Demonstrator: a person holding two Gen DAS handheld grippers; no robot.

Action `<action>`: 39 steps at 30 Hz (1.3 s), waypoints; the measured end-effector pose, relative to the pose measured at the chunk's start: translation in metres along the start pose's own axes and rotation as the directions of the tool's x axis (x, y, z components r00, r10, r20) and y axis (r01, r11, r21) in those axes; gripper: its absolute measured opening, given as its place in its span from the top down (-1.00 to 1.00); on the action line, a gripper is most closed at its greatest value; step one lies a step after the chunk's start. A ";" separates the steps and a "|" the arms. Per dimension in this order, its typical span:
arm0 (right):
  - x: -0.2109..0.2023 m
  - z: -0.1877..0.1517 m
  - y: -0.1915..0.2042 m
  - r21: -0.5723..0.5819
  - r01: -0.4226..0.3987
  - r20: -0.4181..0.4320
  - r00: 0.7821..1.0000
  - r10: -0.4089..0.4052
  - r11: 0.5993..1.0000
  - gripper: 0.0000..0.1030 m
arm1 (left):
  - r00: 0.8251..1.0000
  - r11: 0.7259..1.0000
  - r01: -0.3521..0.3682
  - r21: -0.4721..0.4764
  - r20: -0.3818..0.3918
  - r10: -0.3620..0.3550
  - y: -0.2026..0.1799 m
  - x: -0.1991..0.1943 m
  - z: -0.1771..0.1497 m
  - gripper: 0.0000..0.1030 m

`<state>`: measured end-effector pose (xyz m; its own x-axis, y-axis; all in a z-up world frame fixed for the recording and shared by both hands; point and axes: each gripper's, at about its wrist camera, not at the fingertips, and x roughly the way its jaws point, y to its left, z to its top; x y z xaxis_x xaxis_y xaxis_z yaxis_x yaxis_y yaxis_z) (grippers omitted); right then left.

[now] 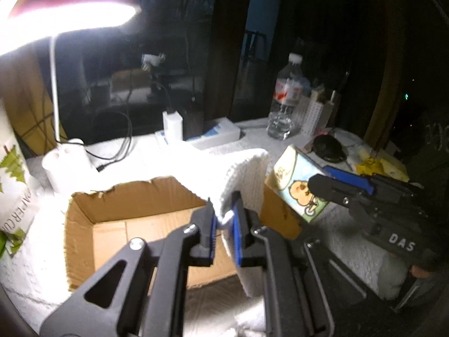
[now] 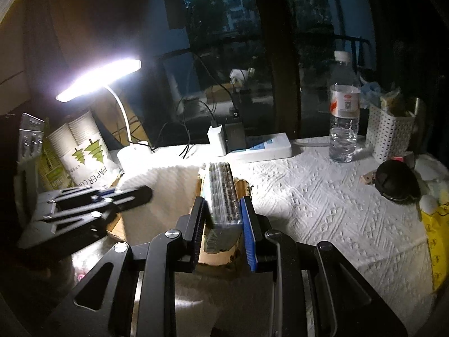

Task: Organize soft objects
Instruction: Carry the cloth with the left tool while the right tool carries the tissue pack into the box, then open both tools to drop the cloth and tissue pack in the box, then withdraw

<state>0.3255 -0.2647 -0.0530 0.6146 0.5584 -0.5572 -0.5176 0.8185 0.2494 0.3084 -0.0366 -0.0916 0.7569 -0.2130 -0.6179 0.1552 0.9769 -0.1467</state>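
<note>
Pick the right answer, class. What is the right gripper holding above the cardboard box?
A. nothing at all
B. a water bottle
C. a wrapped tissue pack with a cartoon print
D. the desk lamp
C: the right gripper is clamped on the tissue pack, whose cartoon print shows in the left wrist view, by the cardboard box.

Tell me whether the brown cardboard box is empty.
Apparently empty: the left wrist view shows the brown cardboard box open-topped with bare floor; the left gripper and white paper towel hide its right corner.
</note>
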 end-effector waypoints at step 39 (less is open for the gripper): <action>0.053 -0.015 0.006 -0.038 0.058 -0.113 0.992 -0.062 0.998 0.35 | 0.968 0.997 0.003 -0.071 -0.249 -0.020 0.010 0.049 -0.015 0.05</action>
<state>0.3463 -0.2321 -0.0930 0.5747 0.4875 -0.6574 -0.5028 0.8441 0.1864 0.3379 -0.0376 -0.1351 0.5719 -0.2300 -0.7874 0.1115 0.9728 -0.2031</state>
